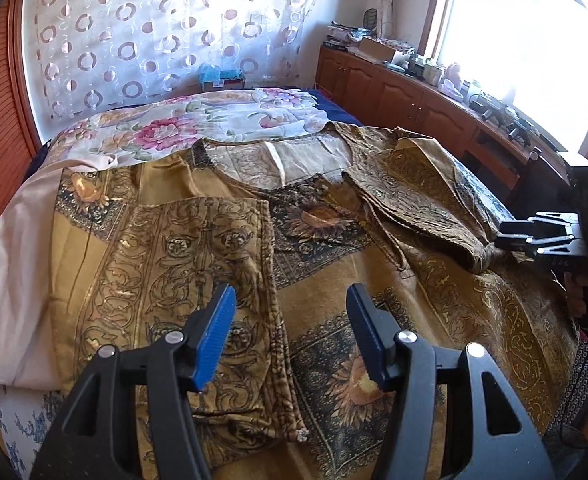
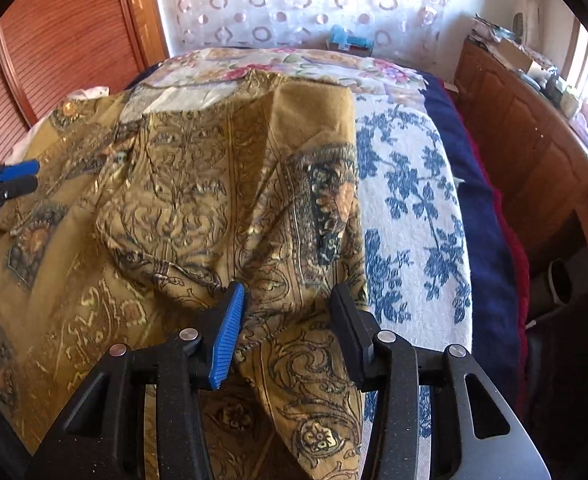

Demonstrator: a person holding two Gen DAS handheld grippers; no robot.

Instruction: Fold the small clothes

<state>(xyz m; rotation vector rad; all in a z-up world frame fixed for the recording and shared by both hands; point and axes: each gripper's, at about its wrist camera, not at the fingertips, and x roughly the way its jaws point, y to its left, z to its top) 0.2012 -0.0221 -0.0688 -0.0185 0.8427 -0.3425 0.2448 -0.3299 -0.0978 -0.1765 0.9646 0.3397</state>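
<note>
A mustard-gold top with dark scroll and flower print (image 1: 433,300) lies spread on the bed. Its left side (image 1: 198,248) is folded in over the body. My left gripper (image 1: 290,290) hovers open just above that folded edge, nothing between its blue pads. The right sleeve (image 1: 425,192) lies bunched toward the bed's right side. My right gripper (image 2: 288,288) points down at this sleeve (image 2: 294,360); a raised fold of the fabric sits between its jaws, which stand apart. It shows in the left wrist view as the right gripper (image 1: 509,236); the left gripper (image 2: 30,176) appears at the right wrist view's left edge.
Under the top lie a floral quilt (image 1: 198,124), a pink cloth (image 1: 10,260) and a white sheet with blue flowers (image 2: 413,200). A wooden cabinet (image 1: 393,88) with clutter runs along the window side. A slatted wooden door (image 2: 54,40) stands at the left.
</note>
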